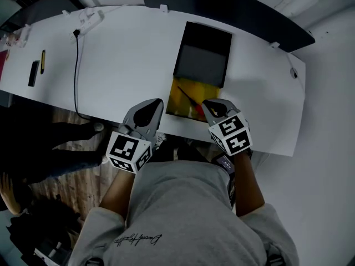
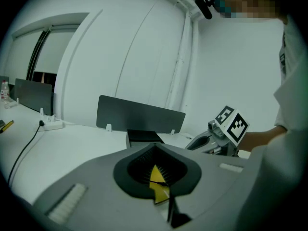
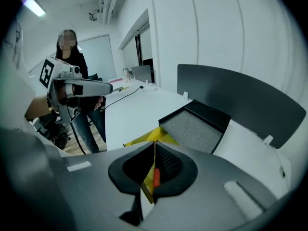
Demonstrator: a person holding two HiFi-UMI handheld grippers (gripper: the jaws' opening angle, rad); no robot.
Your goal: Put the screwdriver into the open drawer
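The screwdriver [image 1: 191, 100], thin dark shaft and red handle [image 3: 155, 177], lies inside the yellow open drawer [image 1: 178, 96]. That drawer sticks out toward me from a black box [image 1: 202, 57] on the white table [image 1: 127, 60]. My right gripper [image 1: 206, 103] hovers just above the drawer's near right corner, shut, with nothing between its jaws; in the right gripper view its tips [image 3: 155, 142] meet and the screwdriver shows below through the opening. My left gripper [image 1: 159, 101] is at the drawer's near left corner, also shut and empty. Its closed tips [image 2: 155, 146] frame a bit of yellow drawer [image 2: 155, 176].
A power strip [image 1: 89, 20] with a black cable [image 1: 76, 71] lies at the table's far left, near a yellow-black pen [image 1: 42, 61] and a dark bar [image 1: 34, 73]. A dark partition [image 1: 222, 4] runs along the back. A person [image 3: 72, 57] stands beyond the table.
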